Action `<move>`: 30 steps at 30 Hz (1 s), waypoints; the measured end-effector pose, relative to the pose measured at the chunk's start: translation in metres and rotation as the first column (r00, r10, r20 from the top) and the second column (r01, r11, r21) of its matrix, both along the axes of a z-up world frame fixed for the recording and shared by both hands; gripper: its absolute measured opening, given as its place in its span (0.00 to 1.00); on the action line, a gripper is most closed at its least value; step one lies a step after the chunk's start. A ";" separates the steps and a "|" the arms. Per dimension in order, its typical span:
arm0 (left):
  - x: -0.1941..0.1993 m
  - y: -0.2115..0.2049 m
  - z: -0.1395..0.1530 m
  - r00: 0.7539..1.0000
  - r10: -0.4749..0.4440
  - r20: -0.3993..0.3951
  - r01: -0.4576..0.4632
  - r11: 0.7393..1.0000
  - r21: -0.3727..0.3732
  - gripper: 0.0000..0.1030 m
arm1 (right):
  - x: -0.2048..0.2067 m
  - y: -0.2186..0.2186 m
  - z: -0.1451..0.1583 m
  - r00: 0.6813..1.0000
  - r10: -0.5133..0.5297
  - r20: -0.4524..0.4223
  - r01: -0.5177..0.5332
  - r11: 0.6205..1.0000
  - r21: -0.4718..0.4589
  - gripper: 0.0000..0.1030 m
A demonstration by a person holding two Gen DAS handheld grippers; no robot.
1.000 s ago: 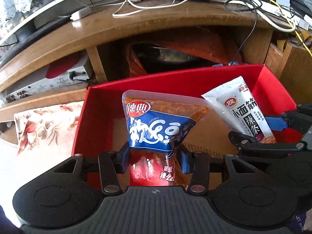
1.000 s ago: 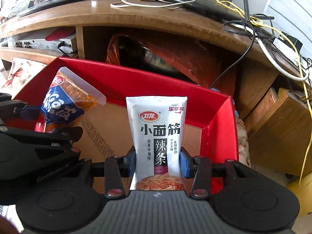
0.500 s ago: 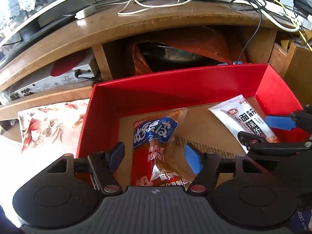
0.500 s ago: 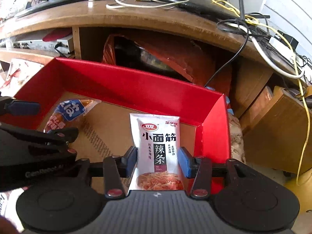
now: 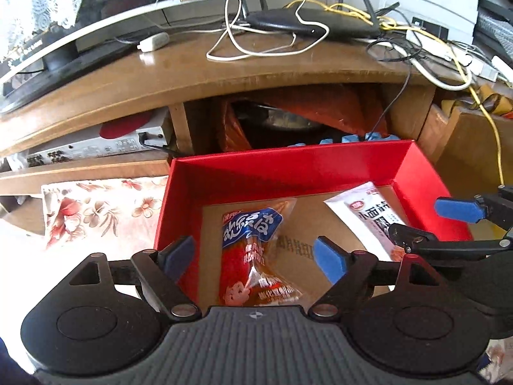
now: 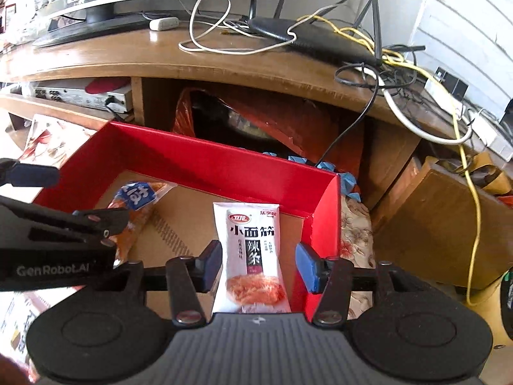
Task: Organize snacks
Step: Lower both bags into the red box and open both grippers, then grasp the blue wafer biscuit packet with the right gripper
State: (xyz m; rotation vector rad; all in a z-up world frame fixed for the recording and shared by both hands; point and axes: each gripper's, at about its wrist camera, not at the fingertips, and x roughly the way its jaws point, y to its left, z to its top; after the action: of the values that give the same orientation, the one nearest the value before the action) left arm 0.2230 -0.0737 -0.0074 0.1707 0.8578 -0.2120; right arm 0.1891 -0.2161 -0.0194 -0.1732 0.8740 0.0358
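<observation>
A red box (image 5: pixel 288 166) with a cardboard floor sits below a wooden desk; it also shows in the right wrist view (image 6: pixel 224 163). A red-and-blue snack packet (image 5: pixel 253 250) lies flat on the box floor, left side, seen partly in the right wrist view (image 6: pixel 138 195). A white snack packet (image 6: pixel 250 253) lies flat at the right side, also in the left wrist view (image 5: pixel 372 215). My left gripper (image 5: pixel 255 255) is open above the red-and-blue packet. My right gripper (image 6: pixel 258 264) is open above the white packet.
The wooden desk (image 5: pixel 192 77) overhangs the box and carries a router (image 5: pixel 307 25), cables and a monitor base. An orange bag (image 6: pixel 256 118) fills the shelf behind the box. A floral cloth (image 5: pixel 102 205) lies left of the box. A wooden cabinet (image 6: pixel 449 218) stands right.
Both grippers opened and let go of their packets, which now lie flat on the box floor. Both grippers have pulled up and back from the box.
</observation>
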 end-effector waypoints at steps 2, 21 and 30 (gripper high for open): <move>-0.008 0.000 0.004 1.000 -0.007 0.004 0.007 1.000 -0.004 0.84 | -0.012 0.000 0.003 1.000 0.009 0.004 -0.009 1.000 -0.001 0.42; -0.067 -0.003 -0.002 0.996 -0.060 -0.068 0.058 0.998 -0.034 0.85 | -0.071 -0.033 -0.010 0.988 -0.042 -0.149 0.041 0.999 -0.005 0.44; -0.068 -0.002 -0.019 0.993 -0.050 -0.105 0.051 0.999 0.008 0.85 | -0.062 -0.031 -0.031 0.976 -0.045 -0.211 0.047 0.999 0.004 0.48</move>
State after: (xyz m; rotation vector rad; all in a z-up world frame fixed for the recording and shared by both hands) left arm 0.1546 -0.0758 -0.0263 0.1925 0.9598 -0.2656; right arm 0.1270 -0.2470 -0.0504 -0.1416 1.0892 0.0147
